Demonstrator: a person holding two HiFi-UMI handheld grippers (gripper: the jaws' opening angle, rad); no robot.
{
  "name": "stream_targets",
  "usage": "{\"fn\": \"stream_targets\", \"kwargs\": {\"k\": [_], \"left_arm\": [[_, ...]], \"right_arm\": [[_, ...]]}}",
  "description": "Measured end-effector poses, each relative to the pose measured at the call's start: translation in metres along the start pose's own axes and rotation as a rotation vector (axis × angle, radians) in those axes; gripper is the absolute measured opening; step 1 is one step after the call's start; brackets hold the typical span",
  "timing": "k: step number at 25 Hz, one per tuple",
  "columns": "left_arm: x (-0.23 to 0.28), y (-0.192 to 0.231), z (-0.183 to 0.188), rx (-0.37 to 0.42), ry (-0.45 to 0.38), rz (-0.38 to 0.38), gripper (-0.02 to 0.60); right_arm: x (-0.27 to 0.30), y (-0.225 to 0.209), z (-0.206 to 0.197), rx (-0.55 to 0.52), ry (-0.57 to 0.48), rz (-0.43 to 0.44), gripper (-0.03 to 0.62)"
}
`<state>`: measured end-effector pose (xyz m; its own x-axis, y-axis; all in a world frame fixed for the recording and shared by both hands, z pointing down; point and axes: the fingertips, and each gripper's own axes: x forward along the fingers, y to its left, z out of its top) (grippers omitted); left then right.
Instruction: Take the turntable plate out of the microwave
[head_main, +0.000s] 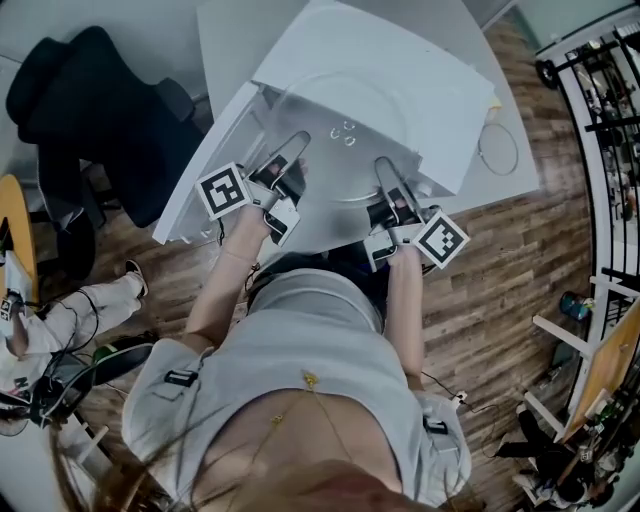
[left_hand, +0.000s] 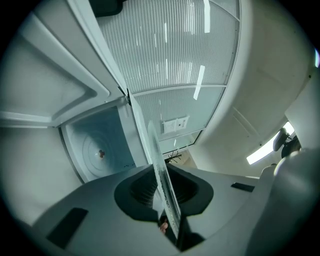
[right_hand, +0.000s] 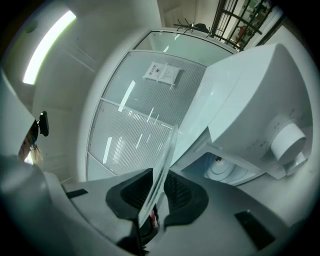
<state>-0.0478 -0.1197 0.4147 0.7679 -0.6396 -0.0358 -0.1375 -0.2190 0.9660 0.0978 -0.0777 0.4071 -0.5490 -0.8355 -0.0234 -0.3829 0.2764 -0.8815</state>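
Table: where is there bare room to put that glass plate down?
The barest patch is the table strip beyond the microwave, toward its door side. Right of the microwave a looped cable takes the corner. In front it is crowded: the open door, plus the glass plate clamped by the left gripper and right gripper.

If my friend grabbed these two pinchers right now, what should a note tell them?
The left gripper is shut on one edge of the turntable plate; the right gripper is shut on the opposite edge.
The plate hangs between them at the mouth of the microwave, off the bare hub.
Done: door open, plate lifted.
Left: draw it fully clear and set it down.
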Motion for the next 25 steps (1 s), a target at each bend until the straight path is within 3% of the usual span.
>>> {"fn": "stream_targets", "kwargs": {"k": [16, 25], "left_arm": [[0.039, 0.023, 0.014, -0.071, 0.011, 0.038, 0.057], [0.047, 0.025, 0.019, -0.146, -0.029, 0.035, 0.052]], "right_arm": [[0.02, -0.033, 0.024, 0.044, -0.011, -0.068, 0.077], [0.027, -0.031, 0.026, 0.005, -0.008, -0.071, 0.089]]}}
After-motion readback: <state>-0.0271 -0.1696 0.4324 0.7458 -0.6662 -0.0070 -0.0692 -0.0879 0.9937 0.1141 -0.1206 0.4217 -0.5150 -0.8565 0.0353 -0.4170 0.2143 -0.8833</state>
